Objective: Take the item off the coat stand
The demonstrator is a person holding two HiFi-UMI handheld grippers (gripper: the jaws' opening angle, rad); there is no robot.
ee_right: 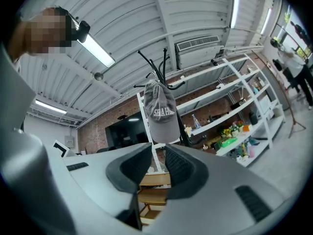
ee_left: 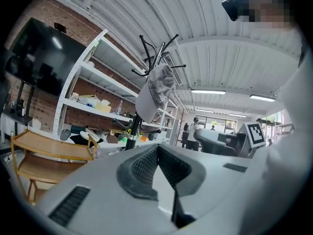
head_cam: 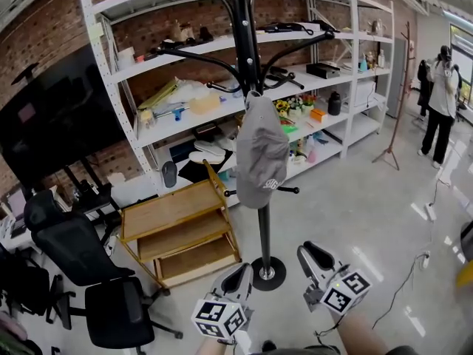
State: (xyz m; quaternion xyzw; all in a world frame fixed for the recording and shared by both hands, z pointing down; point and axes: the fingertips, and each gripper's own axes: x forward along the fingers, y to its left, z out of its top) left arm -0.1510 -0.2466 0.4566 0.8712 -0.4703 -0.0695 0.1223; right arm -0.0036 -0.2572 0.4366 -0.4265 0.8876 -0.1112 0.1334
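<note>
A grey baseball cap (head_cam: 259, 152) hangs from a hook of the black coat stand (head_cam: 243, 43), whose round base (head_cam: 267, 273) stands on the floor. Both grippers are low, near that base, well below the cap and apart from it. My left gripper (head_cam: 241, 274) is shut, its pads meeting at the tips with nothing between them. My right gripper (head_cam: 313, 254) stands slightly open and empty. The left gripper view looks up at the cap (ee_left: 156, 89) beyond the left gripper (ee_left: 158, 148). In the right gripper view the cap (ee_right: 160, 112) hangs above the right gripper (ee_right: 158, 154).
White shelving (head_cam: 126, 143) full of small items runs behind the stand. A low wooden rack (head_cam: 177, 228) and black office chairs (head_cam: 77, 254) stand to the left. At far right are a person (head_cam: 442, 95) and a second coat stand (head_cam: 400, 87). Cables (head_cam: 414, 272) lie on the floor.
</note>
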